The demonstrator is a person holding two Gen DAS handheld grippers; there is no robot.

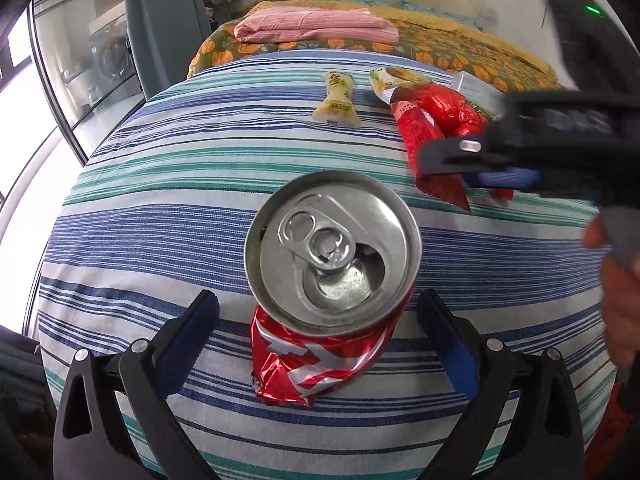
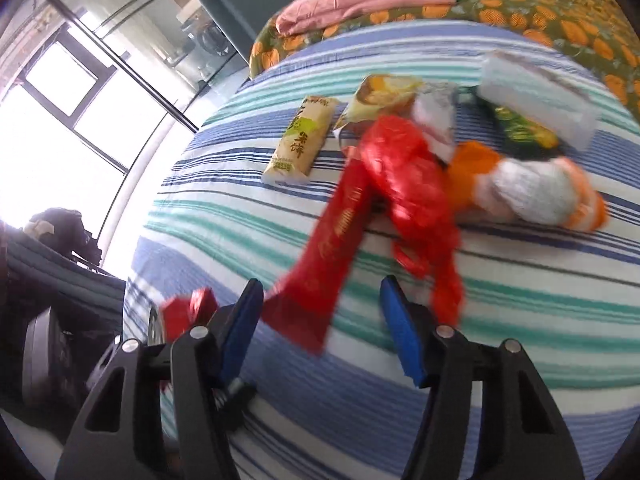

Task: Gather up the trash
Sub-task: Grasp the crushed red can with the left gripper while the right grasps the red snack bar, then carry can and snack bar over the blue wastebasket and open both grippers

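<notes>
A crushed red soda can [image 1: 320,280] stands on the striped bedspread [image 1: 160,220], silver top up. My left gripper [image 1: 320,320] is open, its fingers either side of the can's dented body without touching it. My right gripper [image 2: 320,304] is open and empty, with the lower end of a long red wrapper [image 2: 332,232] between its fingers. It also shows in the left wrist view [image 1: 480,164] over that wrapper [image 1: 416,140]. A yellow snack wrapper [image 2: 298,142], a crumpled red bag [image 2: 404,176] and an orange-white bundle [image 2: 528,188] lie beyond. The can [image 2: 188,308] shows at lower left.
A clear plastic box [image 2: 536,96] and a green-yellow packet [image 2: 520,128] lie at the far right. A folded pink blanket [image 1: 316,26] rests on an orange-flowered cover [image 1: 460,52] behind. Glass doors [image 1: 80,60] stand to the left, past the bed's edge.
</notes>
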